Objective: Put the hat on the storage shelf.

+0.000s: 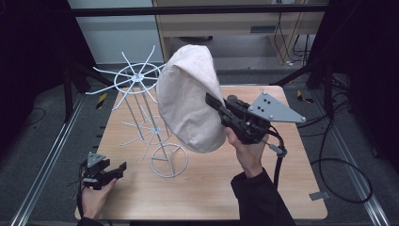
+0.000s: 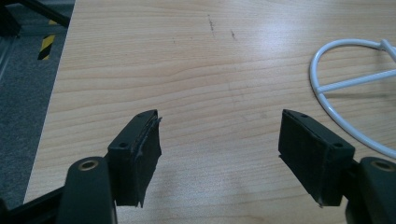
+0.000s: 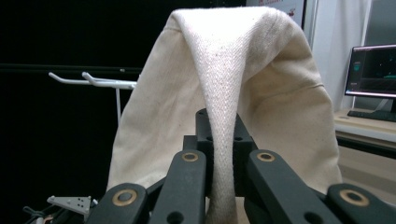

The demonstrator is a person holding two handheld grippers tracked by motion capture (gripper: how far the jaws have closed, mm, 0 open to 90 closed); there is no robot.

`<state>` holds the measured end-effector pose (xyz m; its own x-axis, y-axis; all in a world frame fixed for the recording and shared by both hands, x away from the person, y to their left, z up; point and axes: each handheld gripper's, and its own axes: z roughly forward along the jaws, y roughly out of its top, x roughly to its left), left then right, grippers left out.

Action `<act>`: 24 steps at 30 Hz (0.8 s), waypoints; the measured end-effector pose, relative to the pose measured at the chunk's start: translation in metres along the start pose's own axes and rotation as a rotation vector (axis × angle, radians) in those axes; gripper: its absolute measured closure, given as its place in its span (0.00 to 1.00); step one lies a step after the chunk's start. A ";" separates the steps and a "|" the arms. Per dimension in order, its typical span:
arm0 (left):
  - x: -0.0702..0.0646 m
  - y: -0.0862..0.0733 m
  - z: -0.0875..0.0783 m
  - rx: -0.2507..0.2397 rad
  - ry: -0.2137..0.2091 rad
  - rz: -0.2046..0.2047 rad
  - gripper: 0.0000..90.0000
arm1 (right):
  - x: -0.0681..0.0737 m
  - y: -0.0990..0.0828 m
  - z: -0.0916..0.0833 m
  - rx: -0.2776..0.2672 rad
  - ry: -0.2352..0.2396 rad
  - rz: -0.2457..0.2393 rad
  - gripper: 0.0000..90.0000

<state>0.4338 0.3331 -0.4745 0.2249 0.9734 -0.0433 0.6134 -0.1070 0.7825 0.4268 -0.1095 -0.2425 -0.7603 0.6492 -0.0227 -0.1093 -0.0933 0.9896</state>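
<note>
The cream cloth bag [image 1: 188,101] hangs in the air, bulging and upright. Its woven strap [image 3: 223,140] is pinched between the right jaws, the body draping beyond them

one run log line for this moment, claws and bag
right claw: shut on cloth bag, held up beside wire rack | left claw: open, nothing between pads, low over table

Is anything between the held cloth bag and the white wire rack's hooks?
Nothing visible. The right claw holds the cloth bag just beside the wire rack, whose top hooks look bare on the near side.
</note>
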 end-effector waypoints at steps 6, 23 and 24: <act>0.000 0.000 0.000 -0.001 0.000 -0.002 0.33 | -0.004 -0.009 0.001 0.038 0.019 0.016 0.97; 0.000 0.000 0.000 0.001 0.001 0.000 0.33 | -0.007 -0.031 0.010 0.157 0.016 0.012 0.95; 0.000 0.000 0.000 0.001 0.000 -0.001 0.33 | -0.007 -0.033 0.011 0.164 0.010 0.006 0.94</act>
<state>0.4338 0.3334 -0.4747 0.2241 0.9736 -0.0442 0.6146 -0.1060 0.7817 0.4428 -0.1026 -0.2730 -0.7672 0.6412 -0.0173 0.0008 0.0280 0.9996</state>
